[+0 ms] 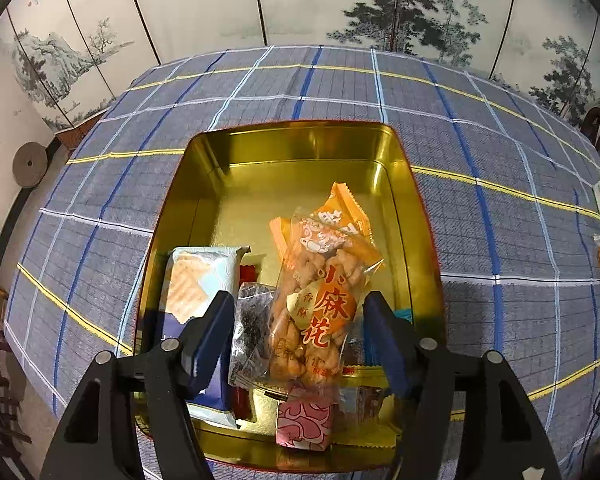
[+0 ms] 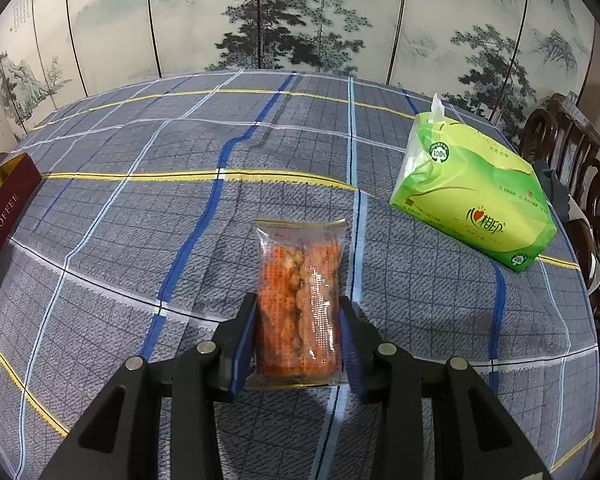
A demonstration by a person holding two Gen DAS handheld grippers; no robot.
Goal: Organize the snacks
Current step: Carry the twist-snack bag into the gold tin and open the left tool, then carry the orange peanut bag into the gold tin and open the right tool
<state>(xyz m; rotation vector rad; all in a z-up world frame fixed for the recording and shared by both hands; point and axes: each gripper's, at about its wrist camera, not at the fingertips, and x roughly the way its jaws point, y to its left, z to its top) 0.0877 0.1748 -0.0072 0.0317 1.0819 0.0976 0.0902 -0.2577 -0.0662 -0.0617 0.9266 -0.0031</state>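
A gold tin (image 1: pixel 292 144) lies open on the checked tablecloth, seen in the left wrist view. Inside it are a blue cracker pack (image 1: pixel 196 280), a dark packet (image 1: pixel 248 320), a pink wrapped sweet (image 1: pixel 304 424) and an orange fried-twist pack (image 1: pixel 320 288) leaning on the others. My left gripper (image 1: pixel 300 320) hangs over the tin, open, its fingers to either side of the twist pack and the dark packet. In the right wrist view my right gripper (image 2: pixel 298 340) is shut on a clear pack of orange snacks (image 2: pixel 300 280) that lies on the cloth.
A green tissue pack (image 2: pixel 472 192) sits on the table to the right of the held snack. Dark wooden chairs (image 2: pixel 568 148) stand past the right table edge. The tin's red outer wall (image 2: pixel 4 208) shows at far left. A painted folding screen stands behind the table.
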